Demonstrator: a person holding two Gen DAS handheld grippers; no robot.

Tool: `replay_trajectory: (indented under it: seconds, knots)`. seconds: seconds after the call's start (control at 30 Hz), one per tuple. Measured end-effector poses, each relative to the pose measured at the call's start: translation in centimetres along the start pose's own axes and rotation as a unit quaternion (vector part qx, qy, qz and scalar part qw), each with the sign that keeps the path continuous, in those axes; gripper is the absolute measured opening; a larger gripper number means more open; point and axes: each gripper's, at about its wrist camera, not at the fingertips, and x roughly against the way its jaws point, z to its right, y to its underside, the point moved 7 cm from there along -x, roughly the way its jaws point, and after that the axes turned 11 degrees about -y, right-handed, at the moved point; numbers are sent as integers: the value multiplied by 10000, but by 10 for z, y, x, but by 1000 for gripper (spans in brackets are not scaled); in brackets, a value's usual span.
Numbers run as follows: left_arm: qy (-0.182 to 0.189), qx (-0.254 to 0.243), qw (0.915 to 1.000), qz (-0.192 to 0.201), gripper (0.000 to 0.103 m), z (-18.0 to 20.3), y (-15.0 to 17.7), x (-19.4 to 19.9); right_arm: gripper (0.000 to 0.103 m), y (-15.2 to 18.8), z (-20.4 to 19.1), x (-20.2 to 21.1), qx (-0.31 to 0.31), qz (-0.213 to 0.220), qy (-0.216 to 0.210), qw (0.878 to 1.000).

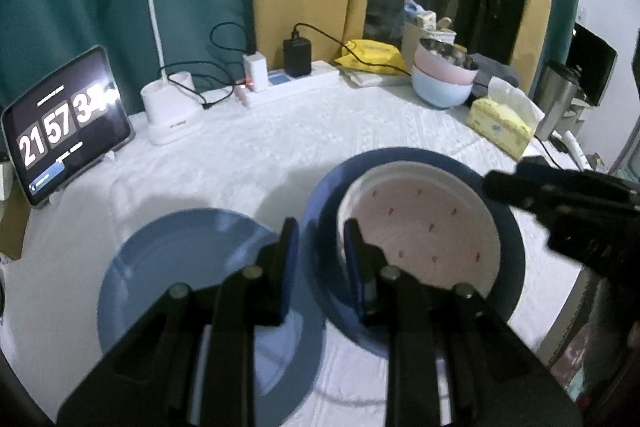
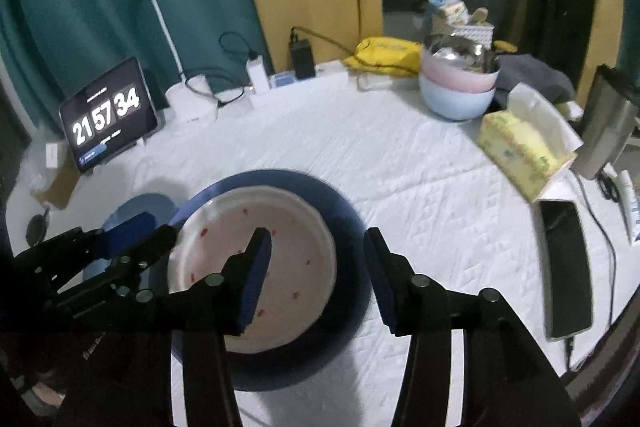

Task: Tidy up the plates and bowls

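A white plate with red specks (image 1: 424, 227) lies on a dark blue plate (image 1: 324, 203); both also show in the right wrist view, the white plate (image 2: 288, 227) and the dark blue plate (image 2: 344, 219). A light blue plate (image 1: 172, 267) lies to the left on the cloth. My left gripper (image 1: 320, 247) is open, its fingers straddling the left rim of the dark blue plate. My right gripper (image 2: 318, 251) is open over the right rim of both plates. Stacked bowls (image 1: 442, 79) stand at the back right: a metal one in a pink one in a light blue one.
A tablet clock (image 1: 64, 123), desk lamp (image 1: 168, 107) and power strip (image 1: 296, 83) line the back. A tissue box (image 2: 524, 151), steel mug (image 2: 608, 123) and phone (image 2: 566, 267) sit at the right. A white cloth (image 2: 400, 167) covers the table.
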Motion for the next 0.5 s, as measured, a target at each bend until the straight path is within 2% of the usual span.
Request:
replay_trajectory:
  seconds: [0.2, 0.23, 0.3, 0.5]
  knots:
    - [-56, 224, 9996, -139, 30, -18, 4, -5, 51, 0, 27, 13, -130, 115, 198, 9997]
    - [-49, 243, 9995, -178, 33, -19, 6, -7, 51, 1, 33, 13, -176, 101, 220, 9996]
    - [-10, 291, 9992, -282, 45, -22, 10, -12, 50, 4, 42, 10, -252, 51, 234, 9994]
    - [17, 274, 9985, -470, 45, -22, 18, -22, 50, 19, 56, -5, -482, -186, -23, 9987]
